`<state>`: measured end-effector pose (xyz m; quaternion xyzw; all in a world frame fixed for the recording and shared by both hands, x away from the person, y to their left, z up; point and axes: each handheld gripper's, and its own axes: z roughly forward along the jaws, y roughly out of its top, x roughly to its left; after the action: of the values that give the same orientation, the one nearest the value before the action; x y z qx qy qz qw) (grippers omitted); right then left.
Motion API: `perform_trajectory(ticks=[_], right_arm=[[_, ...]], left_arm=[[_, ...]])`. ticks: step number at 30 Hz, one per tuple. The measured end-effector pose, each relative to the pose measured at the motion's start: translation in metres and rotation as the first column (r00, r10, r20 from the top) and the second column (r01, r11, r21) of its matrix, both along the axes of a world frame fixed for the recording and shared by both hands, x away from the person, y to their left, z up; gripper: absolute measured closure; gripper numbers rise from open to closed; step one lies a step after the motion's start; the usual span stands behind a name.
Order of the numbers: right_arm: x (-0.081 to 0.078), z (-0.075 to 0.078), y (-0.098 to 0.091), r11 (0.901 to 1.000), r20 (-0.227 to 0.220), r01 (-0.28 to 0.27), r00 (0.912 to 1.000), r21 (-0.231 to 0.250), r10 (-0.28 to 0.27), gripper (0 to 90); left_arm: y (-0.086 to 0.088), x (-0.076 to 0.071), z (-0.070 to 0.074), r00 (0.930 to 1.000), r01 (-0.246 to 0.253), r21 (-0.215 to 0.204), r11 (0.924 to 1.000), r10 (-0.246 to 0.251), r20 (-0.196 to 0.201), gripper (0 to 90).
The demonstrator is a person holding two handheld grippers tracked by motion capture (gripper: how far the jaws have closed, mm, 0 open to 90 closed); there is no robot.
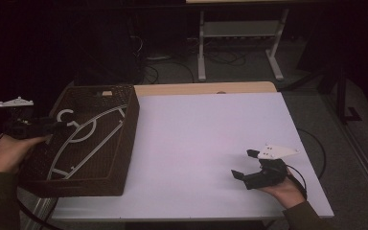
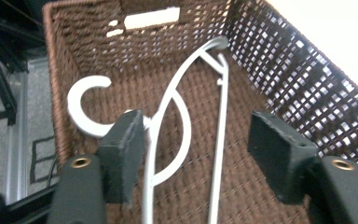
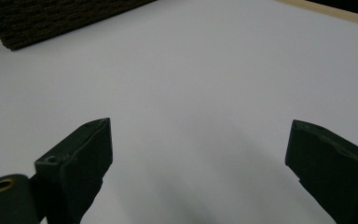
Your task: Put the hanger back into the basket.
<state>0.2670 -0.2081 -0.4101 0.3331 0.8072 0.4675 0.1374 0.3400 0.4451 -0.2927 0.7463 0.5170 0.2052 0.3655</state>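
Jaws parted on both. High view: left gripper over brown basket, white hanger lying inside; right gripper well right of basket on white table. Left gripper view: jaws straddling hanger, unclamped, basket wall close alongside. Right gripper view: bare table, basket corner far off.

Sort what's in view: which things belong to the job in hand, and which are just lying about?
In the job:
- white hanger, lying inside the basket
- brown woven basket, at the table's left end
- left claw, open over the hanger

Just about:
- right claw, open, resting on the bare white table
- cables and white frame legs on the floor behind
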Motion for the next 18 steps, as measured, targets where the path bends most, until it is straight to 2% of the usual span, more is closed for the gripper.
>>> perform_trajectory(ticks=[4,9,18], right_arm=[[0.001,0.002,-0.001,1.0000,0.003,0.000,1.0000,0.008,0.000,6.7],[0.002,0.003,0.000,0.9999,0.002,-0.001,1.0000,0.011,0.001,6.7],[0.004,0.011,0.000,0.9995,0.008,-0.008,0.9999,0.031,0.008,6.9]], left_arm=[[-0.010,-0.003,0.004,0.9995,0.005,-0.055,0.9985,-0.003,0.030,29.3],[-0.024,-0.009,0.008,0.9976,0.035,-0.094,0.9950,-0.029,0.062,24.9],[-0.057,-0.020,0.010,0.9894,0.099,-0.127,0.9870,-0.084,0.119,19.8]])
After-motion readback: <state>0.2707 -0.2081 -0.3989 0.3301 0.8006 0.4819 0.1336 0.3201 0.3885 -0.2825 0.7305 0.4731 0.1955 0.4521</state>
